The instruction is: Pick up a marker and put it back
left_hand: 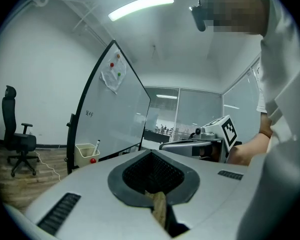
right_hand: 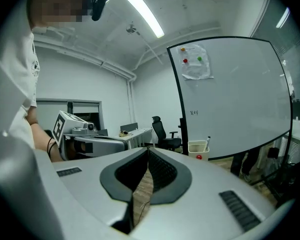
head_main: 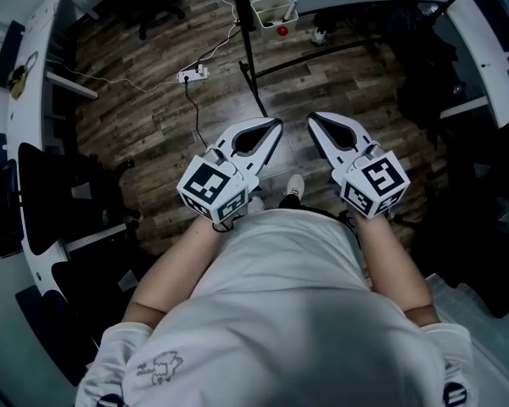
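Wooden floor (head_main: 153, 100) partly hidden (marker (head_main: 291, 5) tiny, distant)

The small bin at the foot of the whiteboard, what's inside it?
A marker stands tilted in the bin, its top above the rim. A red round thing sits at its front; inside or outside, unclear. Anything else inside is too small to tell.

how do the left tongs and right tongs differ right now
The left tongs slant toward the person's right, the right tongs toward the left, so their tips lean together. The left tongs' cube shows a different black pattern from the right tongs' cube. Both are shut, empty, and held over the wooden floor.
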`<action>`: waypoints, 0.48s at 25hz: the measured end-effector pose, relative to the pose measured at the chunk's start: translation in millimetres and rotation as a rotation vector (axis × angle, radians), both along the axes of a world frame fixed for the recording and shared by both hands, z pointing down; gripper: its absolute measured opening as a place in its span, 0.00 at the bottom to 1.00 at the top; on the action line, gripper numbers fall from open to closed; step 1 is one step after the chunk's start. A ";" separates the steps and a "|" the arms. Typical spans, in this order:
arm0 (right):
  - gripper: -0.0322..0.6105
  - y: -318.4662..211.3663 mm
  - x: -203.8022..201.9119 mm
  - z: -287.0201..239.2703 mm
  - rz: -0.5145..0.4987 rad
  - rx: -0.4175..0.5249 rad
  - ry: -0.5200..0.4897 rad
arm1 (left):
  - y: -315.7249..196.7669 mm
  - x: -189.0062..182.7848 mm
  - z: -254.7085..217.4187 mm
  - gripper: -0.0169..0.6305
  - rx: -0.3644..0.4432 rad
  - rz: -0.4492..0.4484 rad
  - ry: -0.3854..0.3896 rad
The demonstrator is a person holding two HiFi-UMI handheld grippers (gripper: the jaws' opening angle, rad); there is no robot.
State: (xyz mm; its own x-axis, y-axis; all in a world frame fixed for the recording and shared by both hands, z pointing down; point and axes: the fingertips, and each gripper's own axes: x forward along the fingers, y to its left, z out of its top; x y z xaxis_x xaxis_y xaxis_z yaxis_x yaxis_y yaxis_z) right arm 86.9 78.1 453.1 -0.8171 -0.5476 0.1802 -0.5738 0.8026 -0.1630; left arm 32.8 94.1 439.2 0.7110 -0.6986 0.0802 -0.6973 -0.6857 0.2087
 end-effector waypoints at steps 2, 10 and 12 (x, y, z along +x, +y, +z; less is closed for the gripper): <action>0.07 12.8 -9.2 -2.6 0.008 -0.013 -0.022 | 12.6 -12.9 -1.6 0.04 0.002 0.000 0.006; 0.07 57.4 -33.1 -24.3 0.038 0.023 -0.050 | 54.3 -39.7 -12.4 0.04 0.036 0.052 0.008; 0.07 64.1 -34.8 -27.5 0.050 0.040 -0.041 | 60.1 -43.1 -13.8 0.04 0.046 0.064 0.008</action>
